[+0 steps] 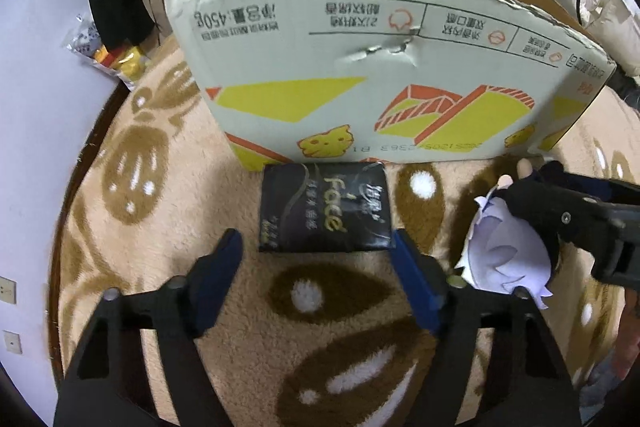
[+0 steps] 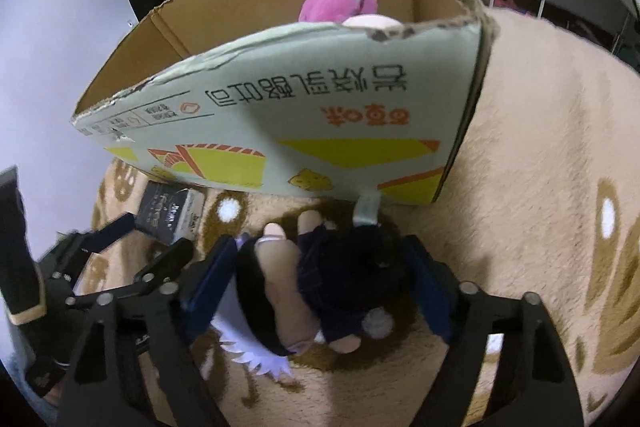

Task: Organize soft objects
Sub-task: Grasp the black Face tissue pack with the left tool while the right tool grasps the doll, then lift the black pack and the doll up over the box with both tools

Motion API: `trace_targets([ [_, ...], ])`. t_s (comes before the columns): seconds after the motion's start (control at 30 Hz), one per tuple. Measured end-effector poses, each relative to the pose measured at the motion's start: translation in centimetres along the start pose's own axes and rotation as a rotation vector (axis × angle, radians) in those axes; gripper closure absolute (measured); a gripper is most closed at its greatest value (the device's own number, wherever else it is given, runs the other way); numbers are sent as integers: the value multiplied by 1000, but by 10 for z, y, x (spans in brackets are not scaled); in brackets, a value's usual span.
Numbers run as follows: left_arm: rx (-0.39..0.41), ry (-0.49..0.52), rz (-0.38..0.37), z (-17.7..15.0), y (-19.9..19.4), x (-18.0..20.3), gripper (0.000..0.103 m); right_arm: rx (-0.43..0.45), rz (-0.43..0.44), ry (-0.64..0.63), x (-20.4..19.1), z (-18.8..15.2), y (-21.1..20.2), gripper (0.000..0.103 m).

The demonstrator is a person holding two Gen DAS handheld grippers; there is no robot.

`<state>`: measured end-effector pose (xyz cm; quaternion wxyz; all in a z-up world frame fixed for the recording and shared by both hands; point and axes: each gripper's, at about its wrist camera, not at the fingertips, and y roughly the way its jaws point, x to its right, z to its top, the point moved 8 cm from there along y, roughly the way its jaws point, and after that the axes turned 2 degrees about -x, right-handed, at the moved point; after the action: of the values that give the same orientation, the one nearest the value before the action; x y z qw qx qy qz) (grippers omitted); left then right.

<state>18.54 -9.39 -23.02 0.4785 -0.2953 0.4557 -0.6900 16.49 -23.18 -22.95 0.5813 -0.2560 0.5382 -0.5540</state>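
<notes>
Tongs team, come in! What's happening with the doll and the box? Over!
Left tongs open before black tissue pack. Right tongs straddle doll, grip unclear. Box ahead, pink plush inside.

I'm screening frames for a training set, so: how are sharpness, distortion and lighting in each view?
Left wrist view: strong fisheye bowing of the cardboard box; the tissue pack print is readable and glossy, and the left gripper is sharp. Right wrist view: same bowing, dark corner vignette; the doll between the right gripper fingers is dim and soft, and the pink plush is slightly blurred.
</notes>
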Motion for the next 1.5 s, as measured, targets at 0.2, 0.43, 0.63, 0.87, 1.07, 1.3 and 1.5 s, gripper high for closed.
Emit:
trace_targets([
  [0.2,7,11,12,-2,-4,2,39,20,-21,-30,-3,-1,-5,29],
  [0.43,27,-6,28,-9,-20,0,39,55,-64,-77,-13,-3,-16,41],
  [0.63,54,4,46,-15,-40,1,39,68,-64,-47,-3,-8,-29,66],
  [0.87,94,-15,68,-21,-64,-4,39,153,-75,-89,-16,-2,-50,78],
  [1.07,159,3,93,-23,-91,-4,39,244,-109,-143,-29,0,-78,86],
  [1.3,248,-1,115,-27,-128,-4,39,346,-104,-159,-36,1,-122,87],
  [1.5,367,11,158,-18,-163,-1,39,480,-100,-187,-48,7,-172,87],
])
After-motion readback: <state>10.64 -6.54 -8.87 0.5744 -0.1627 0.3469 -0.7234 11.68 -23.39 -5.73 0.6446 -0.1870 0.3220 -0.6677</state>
